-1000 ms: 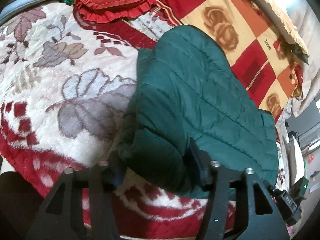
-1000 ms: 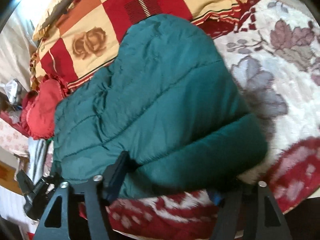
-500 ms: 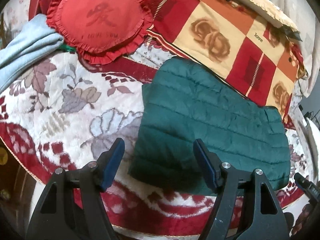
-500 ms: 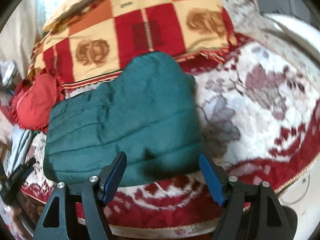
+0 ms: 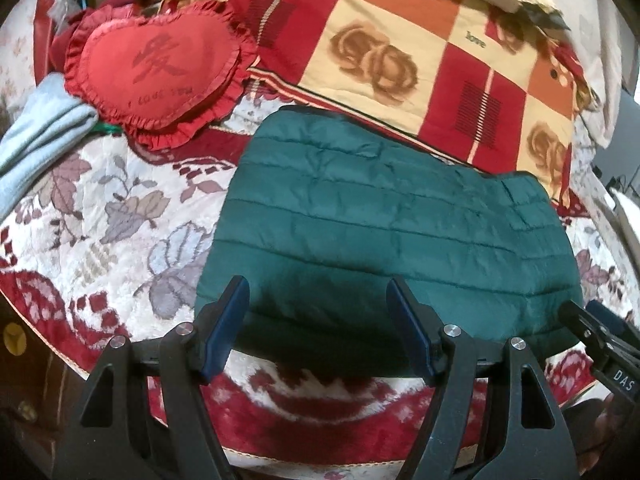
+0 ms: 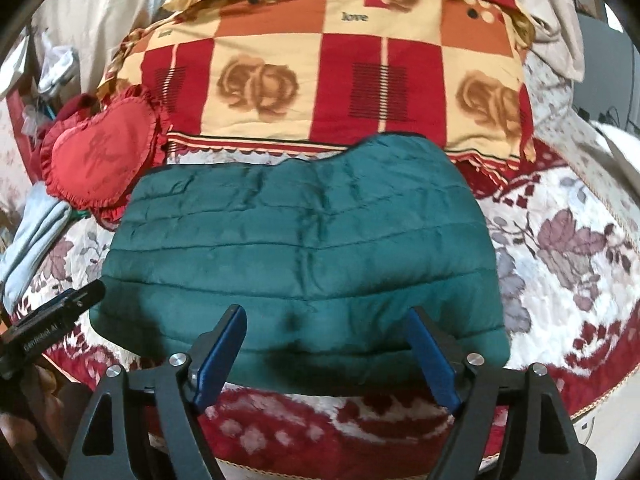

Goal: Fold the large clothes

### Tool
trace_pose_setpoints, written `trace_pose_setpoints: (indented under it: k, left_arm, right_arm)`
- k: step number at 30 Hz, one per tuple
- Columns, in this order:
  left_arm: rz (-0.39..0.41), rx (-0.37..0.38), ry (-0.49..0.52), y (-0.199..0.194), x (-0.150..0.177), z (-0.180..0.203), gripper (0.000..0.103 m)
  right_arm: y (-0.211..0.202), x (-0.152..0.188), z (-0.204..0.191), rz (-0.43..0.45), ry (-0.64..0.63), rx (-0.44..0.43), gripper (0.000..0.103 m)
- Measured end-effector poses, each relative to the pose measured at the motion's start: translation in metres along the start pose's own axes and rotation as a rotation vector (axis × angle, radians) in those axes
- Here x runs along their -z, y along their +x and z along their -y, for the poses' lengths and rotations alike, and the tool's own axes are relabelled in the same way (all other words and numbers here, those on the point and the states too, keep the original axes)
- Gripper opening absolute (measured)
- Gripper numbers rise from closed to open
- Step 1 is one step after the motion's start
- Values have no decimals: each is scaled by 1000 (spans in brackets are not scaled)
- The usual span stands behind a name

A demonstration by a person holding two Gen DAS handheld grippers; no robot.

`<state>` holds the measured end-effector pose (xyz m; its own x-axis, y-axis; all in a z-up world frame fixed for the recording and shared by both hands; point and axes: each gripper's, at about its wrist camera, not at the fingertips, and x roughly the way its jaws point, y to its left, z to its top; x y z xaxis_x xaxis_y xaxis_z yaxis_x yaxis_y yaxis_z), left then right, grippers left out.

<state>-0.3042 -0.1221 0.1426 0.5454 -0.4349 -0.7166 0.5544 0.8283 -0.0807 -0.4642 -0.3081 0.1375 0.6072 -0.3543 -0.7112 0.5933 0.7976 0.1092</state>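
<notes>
Both grippers hang above the near edge of the bed with nothing between their fingers. The left gripper [image 5: 318, 324] stands wide apart over the near-left part of the green quilted jacket [image 5: 384, 232]. The right gripper [image 6: 326, 344] has jaws that are opening, also empty, over the near-right part.

In the right wrist view the jacket lies folded into a broad, flat packet at the picture's centre. Its far edge at 12 o'clock reaches the checked rose quilt [image 6: 320, 76]. The red heart cushion [image 6: 100, 156] sits just beside its corner at 10 o'clock, and the floral blanket [image 6: 560, 248] spreads bare toward 3 o'clock.

The step in hand looks like letting go after a fold and backing off. Doing it well likely means lifting both tools straight clear, fingers wide, so no pad catches the slippery shell and drags the top layer open.

If a further fold is wanted, the puffy near edge at 6 o'clock should be pinched through all layers at once, at both corners evenly. The far edge dips unevenly near 12 o'clock, so smoothing it first would help.
</notes>
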Motion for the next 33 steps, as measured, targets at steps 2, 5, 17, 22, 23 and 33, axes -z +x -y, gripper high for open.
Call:
trace_pose_setpoints:
  k: [2,5,17,22,23,33]
  left_arm:
    - [1,-10,32,-2,3,8,72]
    - [3,-19,54,-5,9,15,72]
    - [59,-17,78,-18,17,24,72]
    - [61,-23,84,-19,19,25,72]
    - [60,-23,83,-19,19,25,72]
    - [55,-19,80,-18,21,24,72]
  right_arm:
    - [-1,1,-9,9,-21,4,80]
    - [-5,3,-18,24,-41,20,80]
    - [-8,6,-25,34,-29,16,80]
    - [-6,9,-29,19,-42,6,80]
    - [-7,9,-30,21,-46,8,80]
    - [-7,12,-34,14,-49,8,80]
